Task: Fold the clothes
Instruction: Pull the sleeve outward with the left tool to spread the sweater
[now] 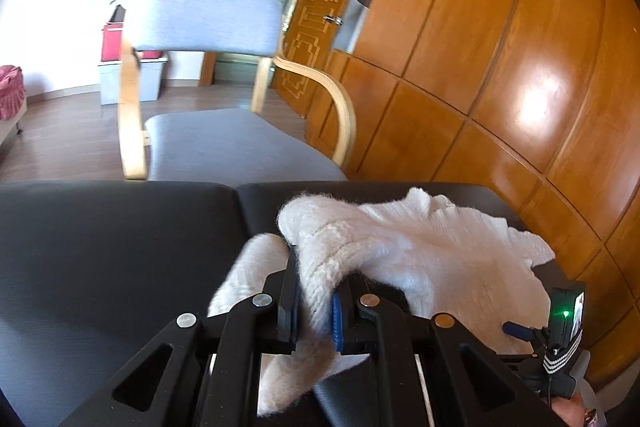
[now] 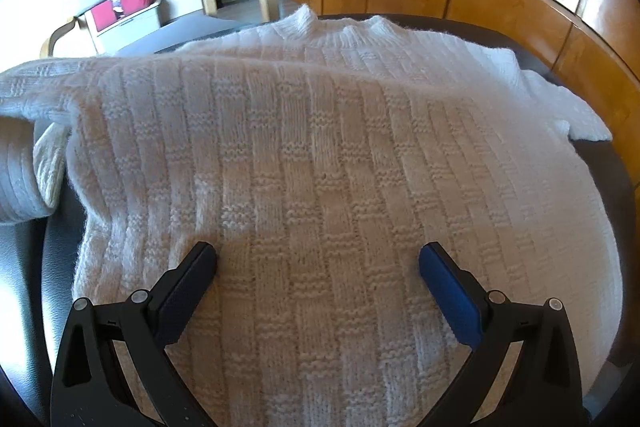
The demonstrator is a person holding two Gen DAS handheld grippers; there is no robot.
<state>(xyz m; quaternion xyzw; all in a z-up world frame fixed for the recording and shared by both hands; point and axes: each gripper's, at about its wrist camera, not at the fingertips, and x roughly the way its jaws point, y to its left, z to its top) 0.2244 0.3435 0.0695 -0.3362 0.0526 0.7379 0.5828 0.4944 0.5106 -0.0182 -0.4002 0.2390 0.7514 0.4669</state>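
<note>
A white knitted sweater (image 2: 320, 155) lies spread on a black padded table (image 1: 100, 247), collar at the far edge. My left gripper (image 1: 316, 291) is shut on a thick fold of the sweater (image 1: 400, 247), its sleeve end, lifted off the table. In the right wrist view that raised sleeve (image 2: 24, 147) hangs at the left edge. My right gripper (image 2: 318, 259) stands open just above the sweater's lower body, with nothing pinched between its fingers. The right gripper's device (image 1: 560, 327) shows at the lower right of the left wrist view.
A grey chair with bent wooden arms (image 1: 208, 67) stands just beyond the table's far edge. Glossy wooden wardrobe panels (image 1: 500, 67) run along the right side. A red box on a grey bin (image 1: 116, 59) sits by the far wall.
</note>
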